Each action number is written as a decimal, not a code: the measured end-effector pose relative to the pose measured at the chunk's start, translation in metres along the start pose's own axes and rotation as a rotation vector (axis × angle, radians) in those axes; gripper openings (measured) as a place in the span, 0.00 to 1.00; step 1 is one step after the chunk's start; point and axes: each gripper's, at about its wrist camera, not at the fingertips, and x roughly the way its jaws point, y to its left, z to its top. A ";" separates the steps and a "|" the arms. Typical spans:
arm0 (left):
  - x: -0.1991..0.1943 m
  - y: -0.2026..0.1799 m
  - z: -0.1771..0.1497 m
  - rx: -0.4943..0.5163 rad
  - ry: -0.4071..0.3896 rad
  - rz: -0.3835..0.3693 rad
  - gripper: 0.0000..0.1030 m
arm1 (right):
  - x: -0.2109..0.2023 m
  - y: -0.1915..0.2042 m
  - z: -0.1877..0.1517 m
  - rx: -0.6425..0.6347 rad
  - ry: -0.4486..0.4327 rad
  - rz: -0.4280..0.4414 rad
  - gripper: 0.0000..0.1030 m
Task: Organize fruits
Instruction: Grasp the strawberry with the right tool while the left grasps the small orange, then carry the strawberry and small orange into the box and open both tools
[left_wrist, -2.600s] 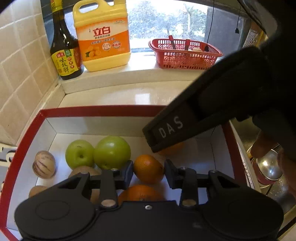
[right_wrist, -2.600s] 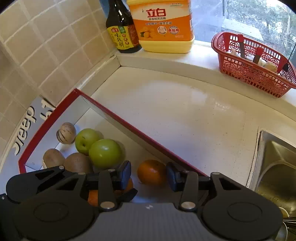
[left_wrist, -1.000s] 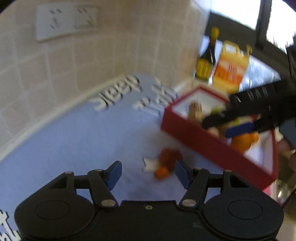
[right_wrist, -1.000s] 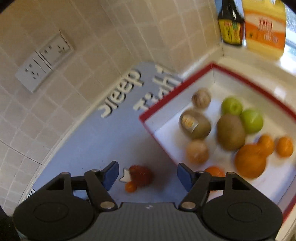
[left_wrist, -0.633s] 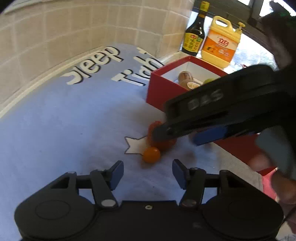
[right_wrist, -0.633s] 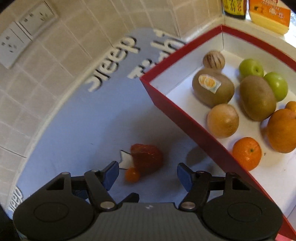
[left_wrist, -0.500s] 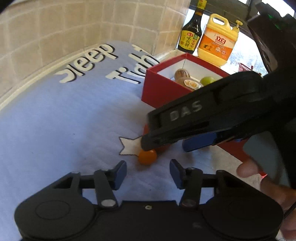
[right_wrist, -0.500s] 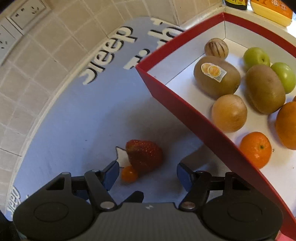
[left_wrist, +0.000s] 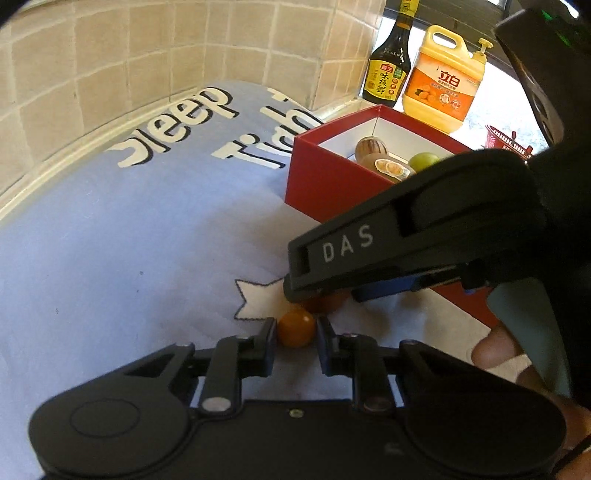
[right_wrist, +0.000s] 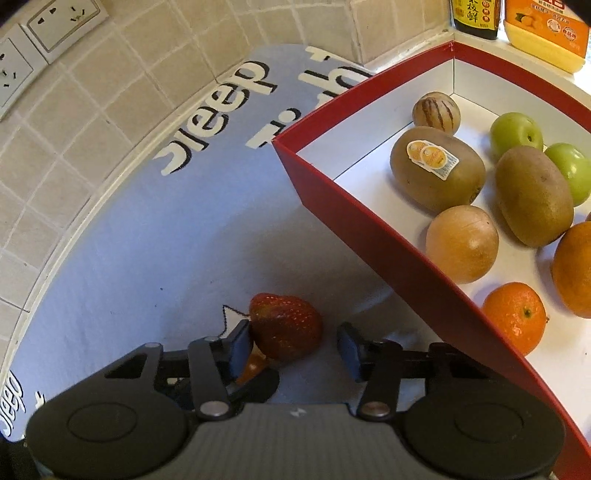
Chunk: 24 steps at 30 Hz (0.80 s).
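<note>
From the left wrist, the left gripper (left_wrist: 295, 341) has its fingers closed against a small orange tomato (left_wrist: 296, 328) on the blue mat (left_wrist: 129, 240), beside the red box (left_wrist: 325, 184). From the right wrist, the right gripper (right_wrist: 293, 341) stands spread around a strawberry (right_wrist: 286, 326); its left finger touches the berry, the other stays apart.

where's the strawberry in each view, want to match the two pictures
Left wrist view: the strawberry shows only as a red sliver low in the centre, mostly hidden under the right gripper, just beyond the small orange fruit.
Right wrist view: lower centre, whole, between the open fingers of the right gripper, touching the left one.
Shared landmark: the white star printed on the blue mat, beside the strawberry.
</note>
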 end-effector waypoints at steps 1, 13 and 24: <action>-0.001 0.000 0.000 0.002 0.001 0.001 0.24 | -0.002 0.000 -0.001 -0.005 -0.001 0.012 0.41; -0.063 -0.028 0.008 0.040 -0.107 0.004 0.24 | -0.105 -0.002 0.006 -0.075 -0.249 0.118 0.41; -0.109 -0.121 0.072 0.163 -0.346 -0.060 0.24 | -0.237 -0.105 0.034 -0.007 -0.546 -0.003 0.41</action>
